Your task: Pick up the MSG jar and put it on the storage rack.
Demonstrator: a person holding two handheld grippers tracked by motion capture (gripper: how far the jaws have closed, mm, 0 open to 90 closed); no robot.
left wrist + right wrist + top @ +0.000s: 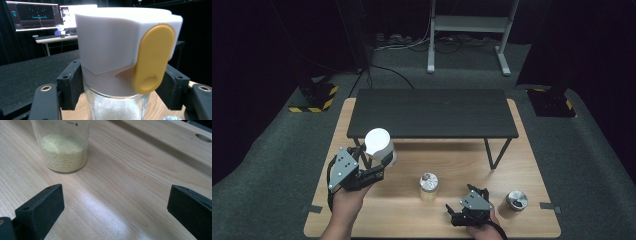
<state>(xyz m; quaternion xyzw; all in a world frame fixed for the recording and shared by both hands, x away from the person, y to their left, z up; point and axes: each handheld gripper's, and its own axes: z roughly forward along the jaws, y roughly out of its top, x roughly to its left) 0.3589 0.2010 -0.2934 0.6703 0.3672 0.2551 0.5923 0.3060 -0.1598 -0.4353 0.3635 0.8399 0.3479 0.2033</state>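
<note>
A: We've got the left claw (379,161) clamped on the glass shaker jar (379,145), pads pressing the neck just under its white cap (110,37), and the jar hangs clear of the wooden surface (532,165), over its left side, in front of the low black table (432,112).

B: From the left gripper view the grip looks square, a pad on each side, with the yellow flip tab (152,58) facing us. White grains sit in the glass below.

A: The right claw (458,212) rests low near the front edge, jaws spread wide with nothing between them. The beaker of yellow grains (63,150) stands just ahead of it.

B: So if we're taking the shaker to that beaker, we'd say keep it upright on the way across. The tab looks shut, though the hinge is hard to read.

A: Agreed, and we hold the squeeze steady; glass on a narrow neck could slip if we slacken.

B: There's also a small metal-lidded jar (516,201) at the right, well apart. We'd steer clear of that and tip only once we're right above the beaker's mouth.
</note>
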